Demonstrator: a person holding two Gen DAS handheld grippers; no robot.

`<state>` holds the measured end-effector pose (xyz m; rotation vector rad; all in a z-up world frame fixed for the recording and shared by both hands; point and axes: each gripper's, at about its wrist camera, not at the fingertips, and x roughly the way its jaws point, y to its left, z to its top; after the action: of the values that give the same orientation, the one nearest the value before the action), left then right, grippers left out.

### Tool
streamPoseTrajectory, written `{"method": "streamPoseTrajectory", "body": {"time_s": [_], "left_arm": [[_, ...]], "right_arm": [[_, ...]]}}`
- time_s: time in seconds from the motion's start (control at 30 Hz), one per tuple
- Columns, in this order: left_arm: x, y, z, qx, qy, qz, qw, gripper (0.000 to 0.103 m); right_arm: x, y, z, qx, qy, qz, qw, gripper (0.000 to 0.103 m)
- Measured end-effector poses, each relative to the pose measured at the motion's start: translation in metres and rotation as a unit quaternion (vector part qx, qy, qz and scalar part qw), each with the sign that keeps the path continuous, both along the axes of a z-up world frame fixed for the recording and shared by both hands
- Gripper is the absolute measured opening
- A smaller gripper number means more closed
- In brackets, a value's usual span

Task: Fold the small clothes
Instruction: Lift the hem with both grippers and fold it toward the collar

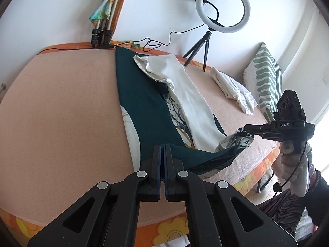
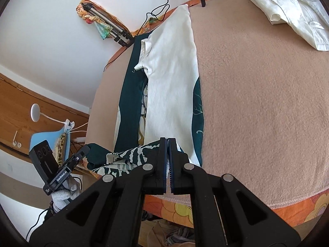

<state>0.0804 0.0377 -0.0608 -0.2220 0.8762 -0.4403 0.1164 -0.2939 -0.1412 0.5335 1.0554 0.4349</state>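
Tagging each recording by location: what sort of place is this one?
Probably a bedroom at home: a bed under a peach blanket with a floral sheet, a striped pillow against the wall, and a ring light on a small tripod.

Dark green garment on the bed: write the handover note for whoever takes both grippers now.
Left gripper: shut on the near hem of the dark green garment.
Right gripper: shut on the hem's other corner, lifted off the blanket.
The garment lies lengthwise, side flaps folded in, white inside showing.
A folded white garment sits far right.
Left: carry the hem toward the far end, flatten, set aside.
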Motion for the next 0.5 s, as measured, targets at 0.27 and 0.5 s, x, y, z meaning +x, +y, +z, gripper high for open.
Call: {"method": "streamPoseTrajectory", "body": {"time_s": [0.27, 0.5], "left_arm": [[0.049, 0.000, -0.018, 0.025, 0.013, 0.009, 0.9996, 0.001], [0.067, -0.003, -0.035, 0.044, 0.024, 0.010, 0.9987, 0.001]], "right_arm": [[0.053, 0.002, -0.013, -0.006, 0.020, -0.027, 0.999, 0.003], [0.079, 0.005, -0.032, -0.025, 0.040, -0.037, 0.998, 0.003]]}}
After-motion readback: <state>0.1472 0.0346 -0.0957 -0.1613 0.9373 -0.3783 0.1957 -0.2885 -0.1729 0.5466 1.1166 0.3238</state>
